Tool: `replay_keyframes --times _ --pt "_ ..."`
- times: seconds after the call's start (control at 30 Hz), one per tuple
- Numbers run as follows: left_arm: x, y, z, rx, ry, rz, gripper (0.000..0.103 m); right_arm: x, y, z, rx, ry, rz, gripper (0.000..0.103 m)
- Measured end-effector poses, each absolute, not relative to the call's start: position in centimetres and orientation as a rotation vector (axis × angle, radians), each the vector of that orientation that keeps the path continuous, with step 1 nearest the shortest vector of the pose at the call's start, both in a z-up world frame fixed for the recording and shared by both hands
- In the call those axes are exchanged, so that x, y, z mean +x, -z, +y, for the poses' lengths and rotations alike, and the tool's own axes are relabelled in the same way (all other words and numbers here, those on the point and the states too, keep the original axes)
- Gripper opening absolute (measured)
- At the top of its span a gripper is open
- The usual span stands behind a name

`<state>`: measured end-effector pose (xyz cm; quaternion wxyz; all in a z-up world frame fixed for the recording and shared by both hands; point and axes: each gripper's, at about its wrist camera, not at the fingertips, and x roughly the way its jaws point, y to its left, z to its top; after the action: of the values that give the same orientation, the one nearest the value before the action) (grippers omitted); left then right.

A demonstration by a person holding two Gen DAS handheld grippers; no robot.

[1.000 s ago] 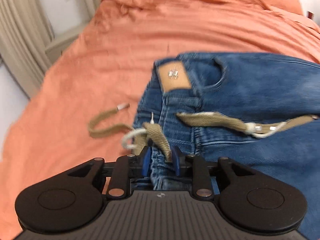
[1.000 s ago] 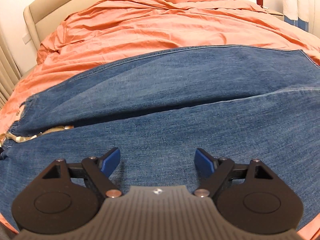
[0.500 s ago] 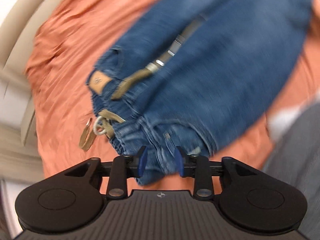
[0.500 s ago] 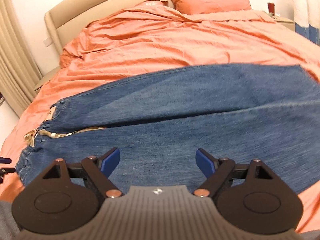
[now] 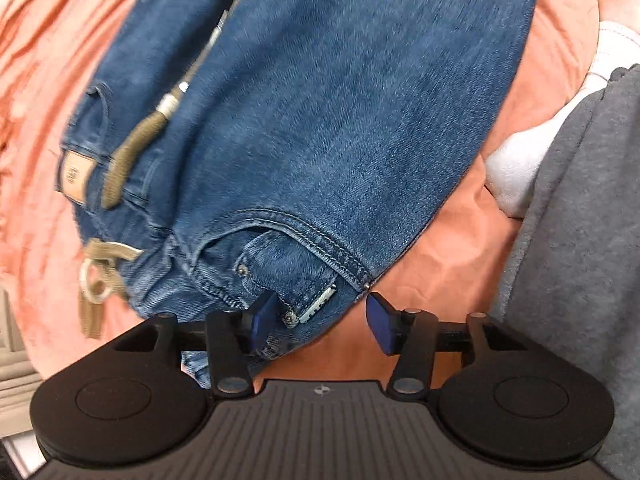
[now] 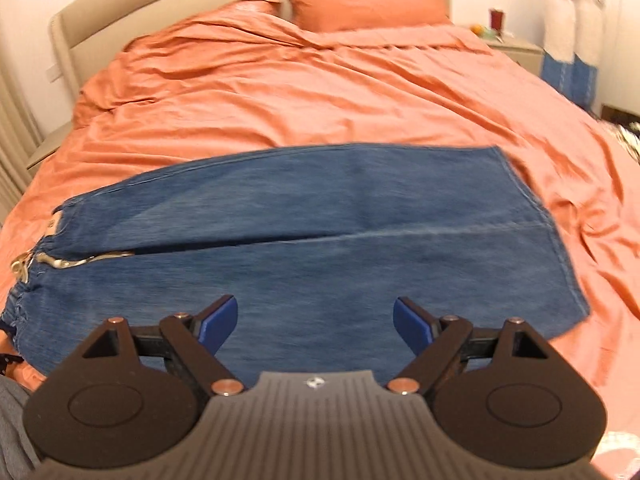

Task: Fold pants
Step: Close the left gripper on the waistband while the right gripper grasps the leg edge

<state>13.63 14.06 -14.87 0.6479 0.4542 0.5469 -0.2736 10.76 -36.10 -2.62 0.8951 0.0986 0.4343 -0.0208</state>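
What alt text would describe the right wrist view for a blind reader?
Blue jeans lie folded lengthwise across an orange bedspread, waistband at the left. The open right gripper hovers above them, holding nothing.

The jeans [image 6: 304, 248] lie flat across the bedspread [image 6: 320, 92], pillow [image 6: 360, 0] behind them.

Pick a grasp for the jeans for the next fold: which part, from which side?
Hedged: take the hem edge of the jeans with the right gripper, coming from the near side. The legs lie flat and stacked, so that edge pinches both layers and carries over toward the waistband.
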Motion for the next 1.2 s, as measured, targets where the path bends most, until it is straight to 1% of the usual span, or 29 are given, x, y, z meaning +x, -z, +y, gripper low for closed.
replay_keyframes --times 0.1,0.17,0.2,0.23,0.37,0.4,0.43,0.5,0.57,0.6,0.67,0.7,0.77,0.8,0.83,0.87,0.9,0.93,0.97,1.0,1.03,1.1,1.2 --pt "14.6 16.0 14.2 1.012 0.64 1.277 0.06 11.1 2.5 -40.2 0.227 0.11 0.949 0.081" --pt "15.1 16.8 14.3 0.996 0.643 1.293 0.06 11.5 2.3 -42.9 0.189 0.141 0.975 0.08" --pt "15.4 17.1 14.3 0.982 0.64 1.301 0.061 11.6 2.3 -44.2 0.146 0.159 0.983 0.076" --pt "15.7 17.5 14.4 0.971 0.635 1.308 0.061 11.5 2.4 -45.1 0.102 0.166 0.988 0.069" --pt "16.2 18.1 14.3 0.956 0.601 1.319 0.061 11.7 4.1 -47.9 -0.144 0.152 1.032 0.053" --pt "16.2 18.2 14.2 0.951 0.589 1.316 0.061 11.7 4.8 -48.2 -0.205 0.133 1.045 0.045" --pt "16.2 18.2 14.2 0.943 0.58 1.313 0.061 11.6 5.7 -48.5 -0.279 0.11 1.059 0.043" --pt "16.3 18.2 14.3 0.926 0.56 1.308 0.057 11.5 7.9 -48.6 -0.427 0.048 1.092 0.043" --pt "16.2 17.8 14.5 0.912 0.527 1.305 0.048 11.2 9.8 -48.2 -0.56 -0.022 1.122 0.043" --pt "16.0 17.4 14.6 0.906 0.506 1.3 0.046 10.8 11.0 -47.9 -0.632 -0.056 1.135 0.043" --pt "15.9 17.1 14.7 0.879 0.448 1.295 0.039 10.0 13.1 -47.4 -0.767 -0.12 1.149 0.043" --pt "15.5 16.6 14.6 0.86 0.414 1.293 0.038 9.8 14.2 -47.3 -0.812 -0.136 1.149 0.042" --pt "15.2 16.3 14.6 0.838 0.358 1.272 0.032 9.6 15.7 -47.2 -0.854 -0.145 1.136 0.036" --pt "15.1 16.0 14.7 0.829 0.332 1.257 0.03 9.6 16.3 -47.3 -0.86 -0.136 1.125 0.029" --pt "15.0 16.0 14.4 0.82 0.306 1.242 0.024 9.6 16.9 -47.4 -0.864 -0.128 1.112 0.026" --pt "14.8 15.8 14.4 0.813 0.281 1.223 0.021 9.6 17.5 -47.3 -0.876 -0.123 1.099 0.025" --pt "14.6 15.7 14.3 0.803 0.258 1.203 0.021 9.4 17.9 -47.3 -0.896 -0.121 1.084 0.024" --pt "14.4 15.5 14.2 0.789 0.235 1.184 0.019 9.2 18.1 -47.1 -0.915 -0.119 1.073 0.02" --pt "14.2 15.2 14.2 0.771 0.206 1.164 0.018 9.0 18.3 -47.0 -0.932 -0.112 1.06 0.017" --pt "14.0 14.9 14.0 0.757 0.18 1.141 0.017 8.9 18.4 -46.9 -0.942 -0.097 1.047 0.007" --pt "13.6 14.6 13.6 0.753 0.158 1.113 0.016 8.6 18.3 -46.8 -0.946 -0.075 1.029 0.002" --pt "12.9 13.7 13.3 0.738 0.122 1.046 0.015 8.2 17.3 -46.6 -0.924 -0.028 0.983 0.0" --pt "12.4 12.1 13.7 0.669 0.057 0.952 0.013 8.0 15.1 -46.7 -0.902 0.058 0.915 0.0"
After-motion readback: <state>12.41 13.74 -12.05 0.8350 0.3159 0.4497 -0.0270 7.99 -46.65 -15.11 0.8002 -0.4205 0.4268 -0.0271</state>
